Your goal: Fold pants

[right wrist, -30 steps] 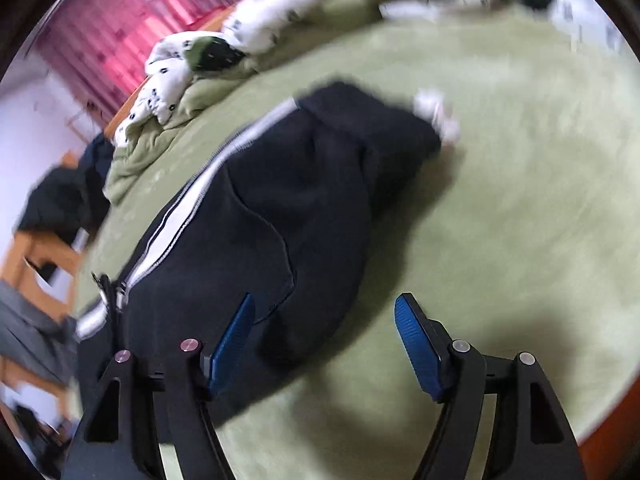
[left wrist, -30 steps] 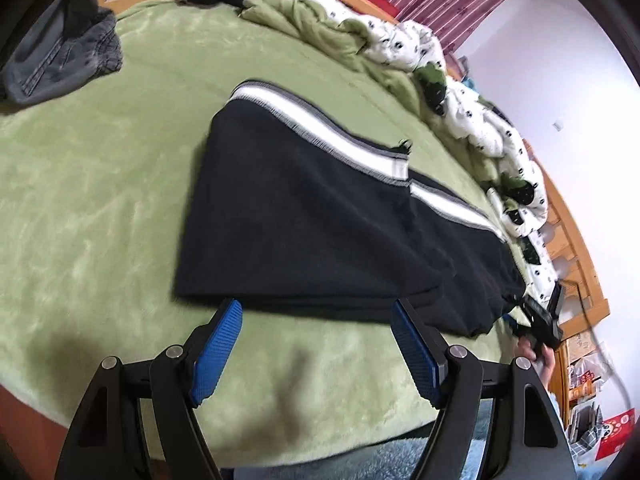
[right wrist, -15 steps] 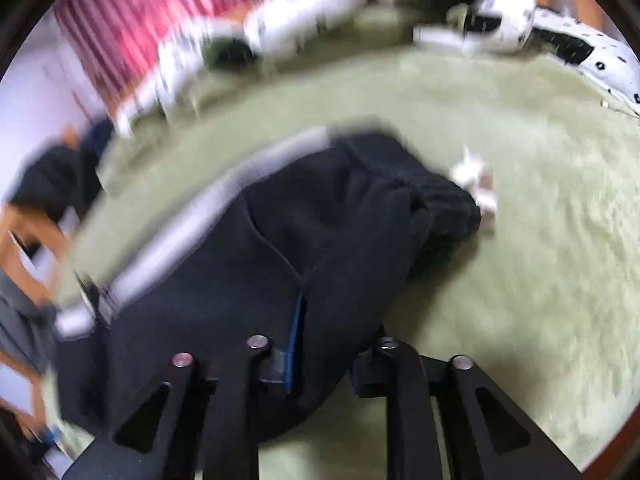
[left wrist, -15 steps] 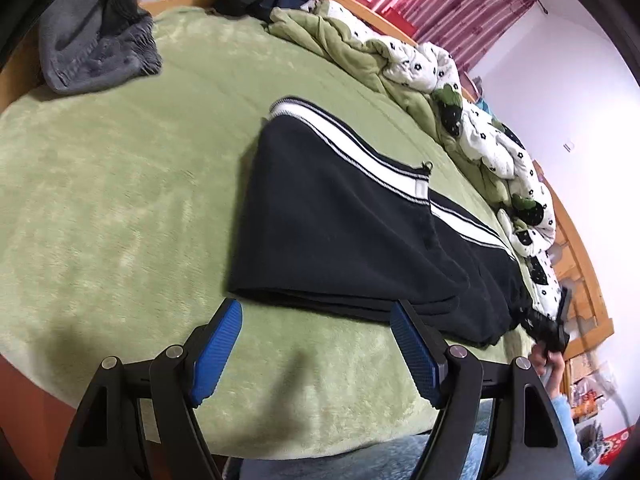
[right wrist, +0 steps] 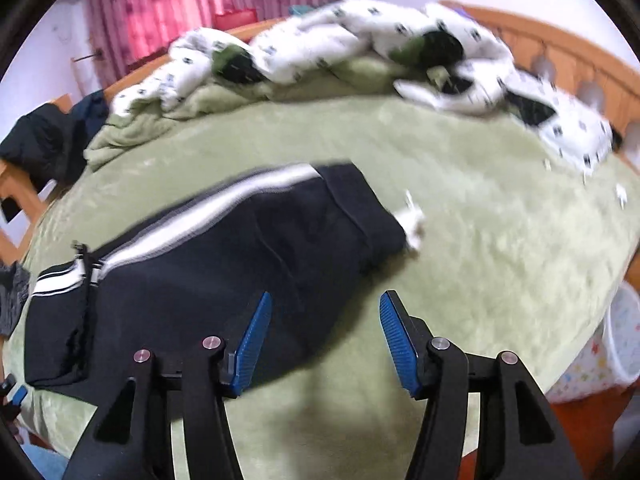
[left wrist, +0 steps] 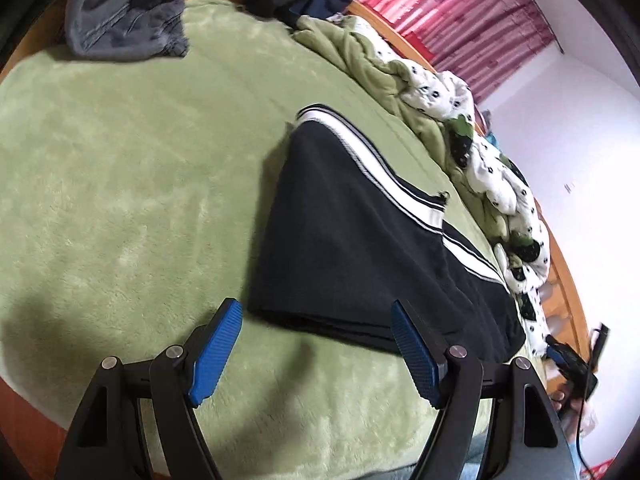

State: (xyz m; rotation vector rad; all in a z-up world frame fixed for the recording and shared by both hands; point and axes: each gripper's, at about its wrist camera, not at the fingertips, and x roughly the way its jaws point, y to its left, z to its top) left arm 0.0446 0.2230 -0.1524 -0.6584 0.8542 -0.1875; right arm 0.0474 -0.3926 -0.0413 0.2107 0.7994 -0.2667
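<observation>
Tongs (left wrist: 316, 346) (right wrist: 322, 344) tilt down over folded pants (left wrist: 360, 248): left wide, right opening, both empty.

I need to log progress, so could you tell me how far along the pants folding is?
Done: the pants lie on the green blanket, doubled lengthwise with one end folded over. In hand: nothing; the left gripper is open near their edge, and the right gripper is opening with no fabric between its pads. Left: probably one more fold across, since the bundle looks long.
</observation>
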